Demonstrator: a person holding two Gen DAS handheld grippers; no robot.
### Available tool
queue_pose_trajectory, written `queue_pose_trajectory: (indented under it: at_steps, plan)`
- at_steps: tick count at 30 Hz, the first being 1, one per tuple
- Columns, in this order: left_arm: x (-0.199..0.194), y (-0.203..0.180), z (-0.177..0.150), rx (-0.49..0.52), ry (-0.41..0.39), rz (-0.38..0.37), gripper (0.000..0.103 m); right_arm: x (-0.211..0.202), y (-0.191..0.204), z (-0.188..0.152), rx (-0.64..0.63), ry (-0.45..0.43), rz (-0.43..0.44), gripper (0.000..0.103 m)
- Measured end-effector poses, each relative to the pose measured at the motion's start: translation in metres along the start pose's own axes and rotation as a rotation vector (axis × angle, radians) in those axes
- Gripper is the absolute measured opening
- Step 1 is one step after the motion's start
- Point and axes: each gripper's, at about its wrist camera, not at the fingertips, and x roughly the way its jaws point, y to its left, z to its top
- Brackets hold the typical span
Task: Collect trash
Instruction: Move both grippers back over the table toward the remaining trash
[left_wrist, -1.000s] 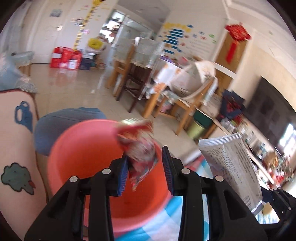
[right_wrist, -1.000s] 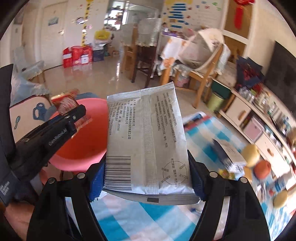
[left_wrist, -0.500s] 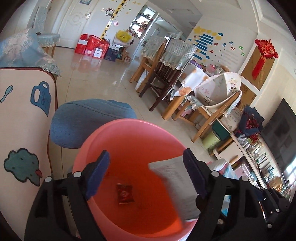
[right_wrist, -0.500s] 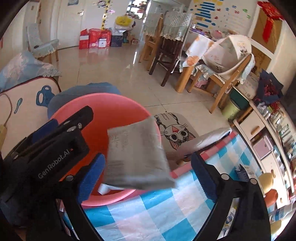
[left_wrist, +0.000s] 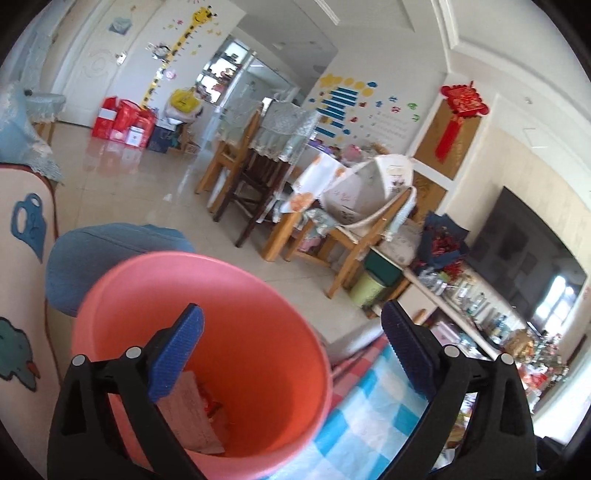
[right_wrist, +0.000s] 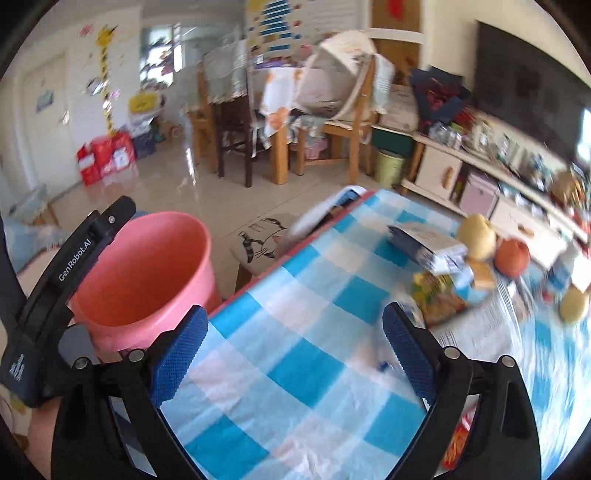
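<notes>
Left wrist view shows wrappers (left_wrist: 192, 413) already down in the pink bucket (left_wrist: 295, 314), left gripper (left_wrist: 291, 350) jaws opening with nothing between them, right gripper (right_wrist: 291, 350) wide and bare, while packets (right_wrist: 428, 247) on the checked tablecloth (right_wrist: 295, 350) are left to collect.

The left wrist camera peers close over the round pink plastic bucket (left_wrist: 207, 354) toward the dining chairs, while the right wrist camera tilts down over the blue-and-white checked tablecloth (right_wrist: 295, 350), both catching that bucket (right_wrist: 144, 277) and the same far room.
</notes>
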Motion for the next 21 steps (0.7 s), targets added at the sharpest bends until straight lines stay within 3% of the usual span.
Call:
queue_pose_trajectory:
  at_steps: [4,7,17,21]
  plan:
    - [-0.001,-0.018,-0.007,0.061,0.041,-0.049,0.097,-0.030,-0.037,-0.023,0.154,-0.079,0.012,0.096]
    - [-0.003,-0.035,-0.013,0.143,0.061,-0.064,0.097,-0.046,-0.049,-0.037,0.159,-0.114,-0.021,0.098]
    - [-0.006,-0.080,-0.042,0.401,0.176,-0.109,0.097,-0.069,-0.089,-0.075,0.263,-0.079,-0.046,0.098]
    - [-0.010,-0.092,-0.055,0.459,0.203,-0.131,0.097,-0.077,-0.113,-0.088,0.338,-0.093,-0.033,0.098]
